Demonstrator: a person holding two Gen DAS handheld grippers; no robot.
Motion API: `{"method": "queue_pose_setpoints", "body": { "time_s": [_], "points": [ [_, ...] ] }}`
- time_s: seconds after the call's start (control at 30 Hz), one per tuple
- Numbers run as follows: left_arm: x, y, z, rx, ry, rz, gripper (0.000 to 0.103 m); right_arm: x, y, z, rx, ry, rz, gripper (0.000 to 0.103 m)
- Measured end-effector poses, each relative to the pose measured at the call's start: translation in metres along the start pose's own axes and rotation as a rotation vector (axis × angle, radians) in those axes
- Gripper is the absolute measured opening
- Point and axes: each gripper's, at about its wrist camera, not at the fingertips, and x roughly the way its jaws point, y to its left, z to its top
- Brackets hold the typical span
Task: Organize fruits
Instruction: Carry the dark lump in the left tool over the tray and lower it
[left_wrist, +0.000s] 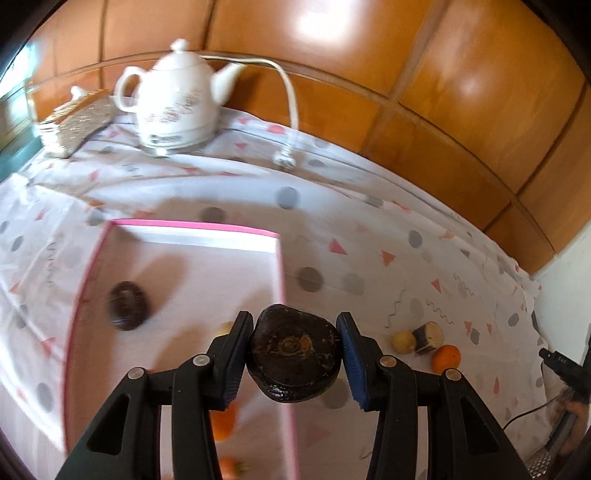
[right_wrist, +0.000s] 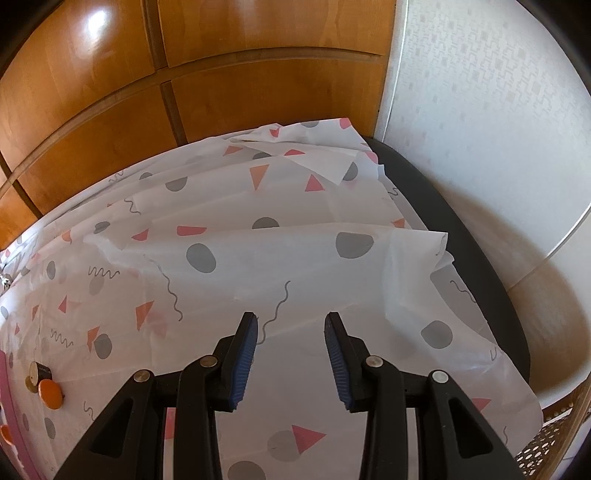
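Note:
My left gripper (left_wrist: 295, 320) is shut on a dark brown round fruit (left_wrist: 295, 354), which hangs over the right rim of a pink-edged white tray (left_wrist: 195, 226). A second dark fruit (left_wrist: 127, 310) lies in the tray, blurred. An orange fruit (left_wrist: 223, 424) shows in the tray behind the left finger. On the cloth to the right lie a pale yellow ball (left_wrist: 403, 342), a cork-like cylinder (left_wrist: 428, 338) and a mandarin (left_wrist: 446, 359). My right gripper (right_wrist: 291, 321) is open above the patterned cloth with nothing between its fingers. The mandarin (right_wrist: 51, 393) and cylinder (right_wrist: 38, 371) sit far to its left.
A white teapot-shaped kettle (left_wrist: 177, 103) with a loose cord and plug (left_wrist: 290, 122) stands at the back, beside woven mats (left_wrist: 74, 122). Wooden panelling (left_wrist: 461, 110) backs the table. The cloth is wrinkled and folded near the black table edge (right_wrist: 461, 240) on the right.

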Motion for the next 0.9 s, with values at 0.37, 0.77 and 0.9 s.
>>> {"method": "queue_pose_setpoints", "body": {
  "time_s": [0.37,0.77,0.9],
  "points": [
    [-0.023,0.093,-0.012,-0.113,-0.033,0.161,0.047,0.0,0.003,0.0,-0.014,0.005,-0.01,0.038],
    [-0.005,0.121,-0.029,-0.143,-0.014,0.227,0.047,0.004,0.002,0.0,-0.008,0.022,-0.045,0.038],
    [-0.004,0.123,-0.029,-0.147,-0.022,0.234,0.047,0.004,0.002,0.0,-0.01,0.026,-0.051,0.038]
  ]
}}
